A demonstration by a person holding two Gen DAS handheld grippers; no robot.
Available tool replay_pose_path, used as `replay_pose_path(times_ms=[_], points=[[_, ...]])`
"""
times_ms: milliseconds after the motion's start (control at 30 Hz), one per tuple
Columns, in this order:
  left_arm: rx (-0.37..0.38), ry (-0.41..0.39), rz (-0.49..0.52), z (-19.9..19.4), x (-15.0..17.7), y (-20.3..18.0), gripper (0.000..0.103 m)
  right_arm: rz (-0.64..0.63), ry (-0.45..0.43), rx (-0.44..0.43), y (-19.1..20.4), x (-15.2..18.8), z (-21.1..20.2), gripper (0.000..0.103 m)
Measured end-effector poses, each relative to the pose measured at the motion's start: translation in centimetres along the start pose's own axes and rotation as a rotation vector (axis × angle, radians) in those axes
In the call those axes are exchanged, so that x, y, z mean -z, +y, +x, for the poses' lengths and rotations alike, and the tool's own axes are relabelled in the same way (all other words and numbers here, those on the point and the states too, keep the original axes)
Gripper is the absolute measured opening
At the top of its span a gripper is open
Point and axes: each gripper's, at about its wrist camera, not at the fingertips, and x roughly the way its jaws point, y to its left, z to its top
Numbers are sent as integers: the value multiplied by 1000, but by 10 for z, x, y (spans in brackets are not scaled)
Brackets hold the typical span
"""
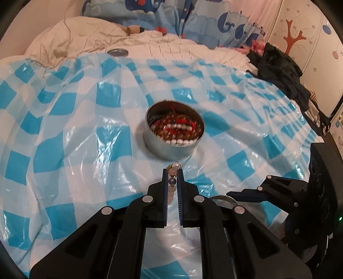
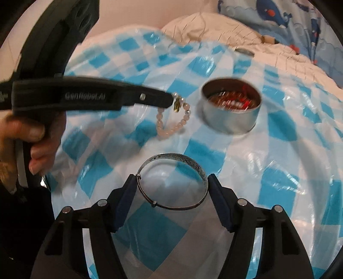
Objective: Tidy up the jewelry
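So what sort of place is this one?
Most likely a bedroom: the work happens on a bed, with a pillow, a cartoon whale duvet and a checked plastic sheet spread over it.

A blue-and-white checked plastic sheet (image 1: 64, 133) carries a round silver tin (image 1: 171, 139); a pale pink beaded bracelet (image 2: 171, 126) hangs.

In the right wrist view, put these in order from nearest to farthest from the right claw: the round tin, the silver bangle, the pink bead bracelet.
1. Silver bangle: between the right claw's fingers.
2. Pink bead bracelet: ahead, slightly left, hanging from the left claw.
3. Round tin: farther, ahead right, on the checked cloth.
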Motion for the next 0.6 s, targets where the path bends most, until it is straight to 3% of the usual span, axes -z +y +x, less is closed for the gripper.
replay_pose_path(times_ms=[333,600], points=[[24,-62,-19,-1,-22,-9,7,81,-144,125,-28,-19,-27,66],[73,-119,-93,23,-53,-8,7,99,-199,203,-46,-36,-31,66]])
